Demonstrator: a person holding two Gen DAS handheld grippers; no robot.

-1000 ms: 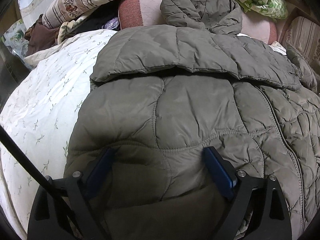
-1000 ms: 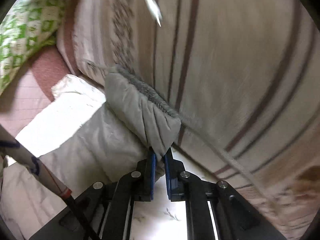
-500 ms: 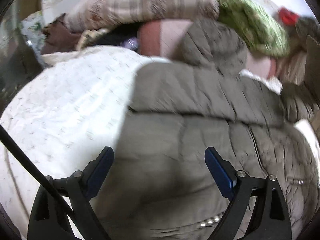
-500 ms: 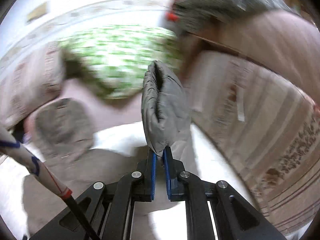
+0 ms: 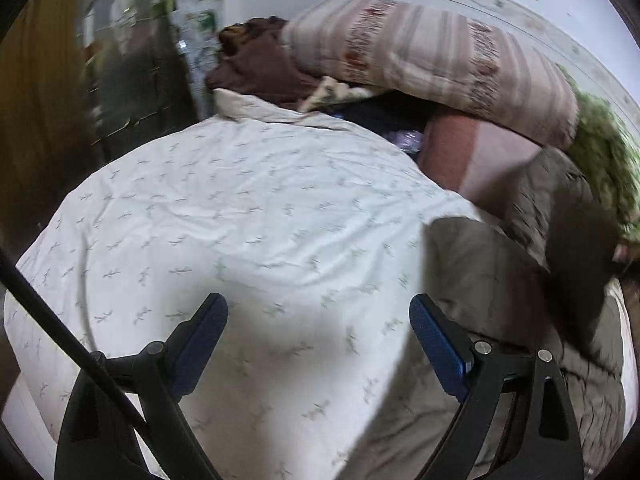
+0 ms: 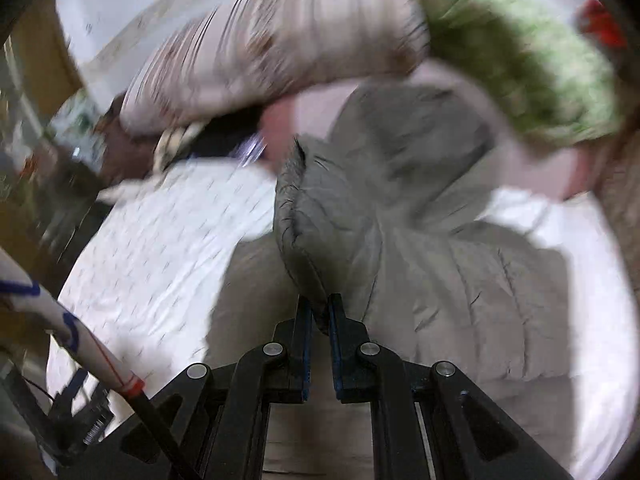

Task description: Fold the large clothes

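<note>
The right gripper pinches a sleeve end of the grey padded jacket, which lies on the white bedsheet. That thin pinch could slip, dropping the fold askew. The left gripper, fingers wide and empty, has swung off the jacket onto bare sheet beside it.

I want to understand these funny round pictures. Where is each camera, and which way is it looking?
Left wrist: on the left gripper, looking down at the white bedspread; open fingers show.
Right wrist: on the right gripper, facing the grey jacket it pinches.
Both show the jacket, bedspread and striped pillow.
</note>
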